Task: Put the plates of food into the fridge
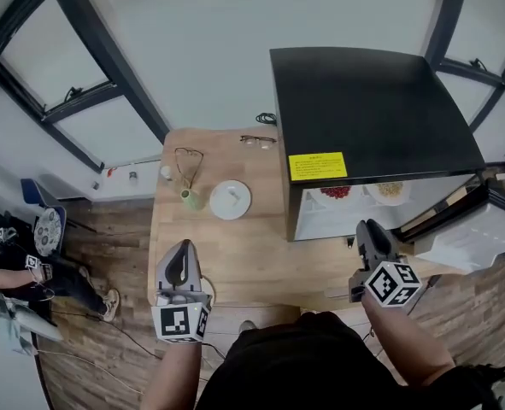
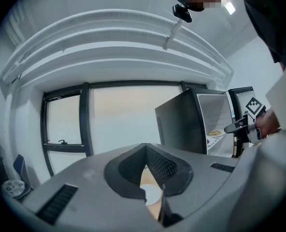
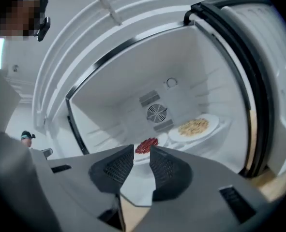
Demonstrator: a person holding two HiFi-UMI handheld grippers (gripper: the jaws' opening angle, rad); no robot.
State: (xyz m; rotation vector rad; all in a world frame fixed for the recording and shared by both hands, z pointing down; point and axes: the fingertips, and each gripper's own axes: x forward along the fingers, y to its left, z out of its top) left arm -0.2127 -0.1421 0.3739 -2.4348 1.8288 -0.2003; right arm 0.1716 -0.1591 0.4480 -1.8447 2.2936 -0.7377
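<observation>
A black mini fridge (image 1: 372,114) stands on the right of the wooden table (image 1: 235,254) with its door (image 1: 478,229) swung open. On its shelf sit a plate of red food (image 3: 146,145) and a plate of yellow food (image 3: 193,127). My right gripper (image 3: 142,151) points into the fridge from in front of the opening, jaws apart with nothing between them. A third white plate (image 1: 231,200) lies on the table left of the fridge. My left gripper (image 1: 182,254) hovers over the table's near edge, facing that plate, its fingertips touching and holding nothing.
Spectacles (image 1: 258,140), a small green cup (image 1: 190,198) and a wire loop (image 1: 188,159) lie at the table's far end. A wall with windows runs behind. A person (image 1: 13,272) is on the floor at far left.
</observation>
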